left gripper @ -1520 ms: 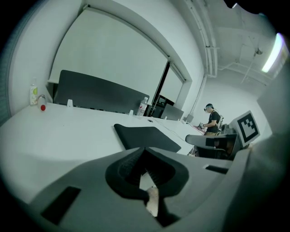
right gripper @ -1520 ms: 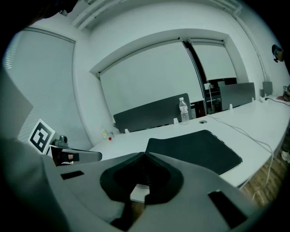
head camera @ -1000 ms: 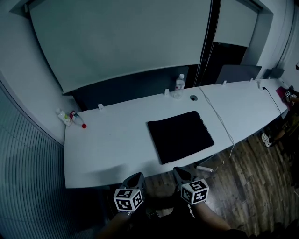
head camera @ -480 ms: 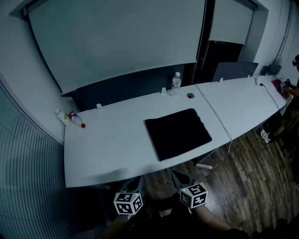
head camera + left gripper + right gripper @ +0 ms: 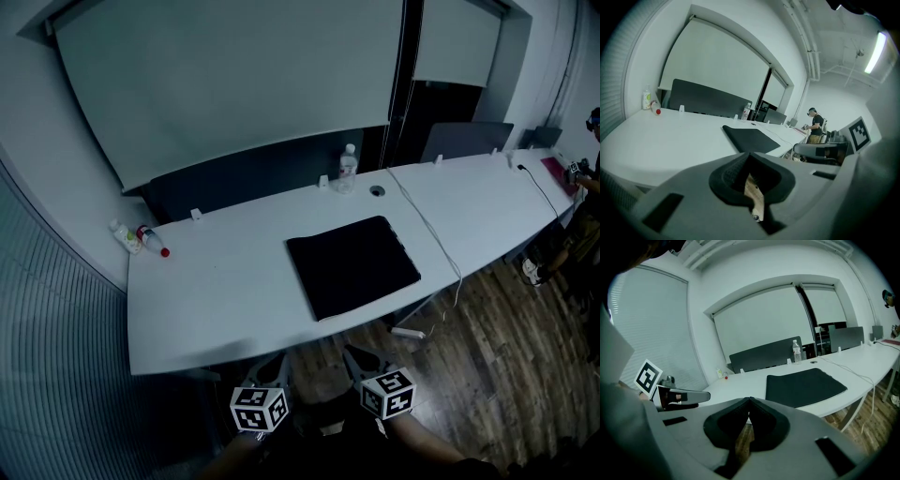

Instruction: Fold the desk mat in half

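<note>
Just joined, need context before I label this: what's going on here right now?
A person holds a gripper in each hand, short of the white table's near edge. The left gripper and the right gripper are both shut and empty, side by side, touching nothing. The black desk mat lies flat on the table ahead of them, with no fold begun that shows. A clear bottle stands at the far edge, and a cable runs past the mat's right side.

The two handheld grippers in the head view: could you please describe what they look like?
The left gripper and right gripper match: grey moulded bodies, each topped by a white cube with black square markers. Each claw narrows to black textured pads.
</note>
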Available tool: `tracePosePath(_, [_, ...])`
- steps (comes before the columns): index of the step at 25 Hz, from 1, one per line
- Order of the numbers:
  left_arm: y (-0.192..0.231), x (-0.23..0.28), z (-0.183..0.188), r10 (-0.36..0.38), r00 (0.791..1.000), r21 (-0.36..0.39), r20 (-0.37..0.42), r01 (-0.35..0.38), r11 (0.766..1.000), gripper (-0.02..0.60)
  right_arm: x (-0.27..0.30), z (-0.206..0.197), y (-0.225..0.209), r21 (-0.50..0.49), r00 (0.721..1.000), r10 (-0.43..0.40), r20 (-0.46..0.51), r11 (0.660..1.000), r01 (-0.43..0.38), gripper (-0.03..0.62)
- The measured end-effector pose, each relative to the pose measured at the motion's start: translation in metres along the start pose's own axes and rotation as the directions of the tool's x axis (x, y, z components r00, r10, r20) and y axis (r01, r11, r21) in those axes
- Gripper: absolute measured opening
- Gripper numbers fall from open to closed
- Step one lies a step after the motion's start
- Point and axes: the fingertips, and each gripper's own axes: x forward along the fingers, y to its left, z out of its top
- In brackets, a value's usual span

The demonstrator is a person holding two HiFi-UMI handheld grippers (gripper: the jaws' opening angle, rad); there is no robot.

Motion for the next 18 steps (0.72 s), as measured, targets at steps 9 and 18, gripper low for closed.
tracePosePath(9, [-0.009, -0.003, -0.004, -0.011, 1.0, 0.013, -0.001, 0.011, 1.0, 0.006, -0.009, -0.001, 0.002, 0.007, 1.0, -0.006, 0.011, 1.0, 0.006, 0.021])
tracePosePath(18, [-0.015, -0.006, -0.003, -0.017, 1.0, 0.024, 0.0, 0.017, 1.0, 0.006, -0.014, 0.0, 0.005, 0.011, 1.0, -0.008, 0.026, 1.0, 0.007, 0.021])
